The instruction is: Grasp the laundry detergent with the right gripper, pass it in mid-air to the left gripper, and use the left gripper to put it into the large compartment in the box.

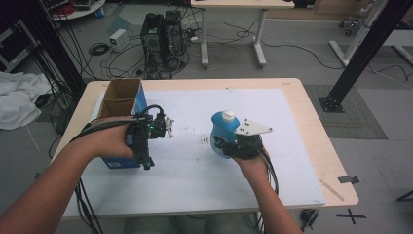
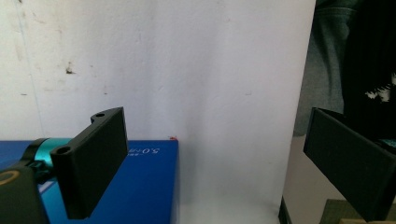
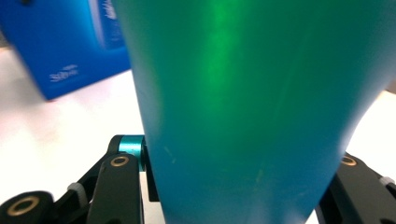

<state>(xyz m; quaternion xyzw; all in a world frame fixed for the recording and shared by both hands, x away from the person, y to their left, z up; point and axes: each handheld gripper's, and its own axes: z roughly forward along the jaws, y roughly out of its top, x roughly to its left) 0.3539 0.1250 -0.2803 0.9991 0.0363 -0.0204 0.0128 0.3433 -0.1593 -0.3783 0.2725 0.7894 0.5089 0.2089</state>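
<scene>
Two grippers: right gripper [image 1: 229, 145] clamps blue plastic bottle [image 1: 221, 134], left gripper [image 1: 168, 126] wide beside open blue cardboard box [image 1: 119, 105]; keep bottle upright toward box.

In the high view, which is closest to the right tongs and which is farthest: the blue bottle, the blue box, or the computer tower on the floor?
1. Blue bottle: gripped in the right tongs, mid-table.
2. Blue box: on the table's left side, open-topped, by the left tongs.
3. Computer tower: on the floor beyond the table's far edge.

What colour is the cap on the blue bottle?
White; the cap tops the bottle, best in the high view.
</scene>
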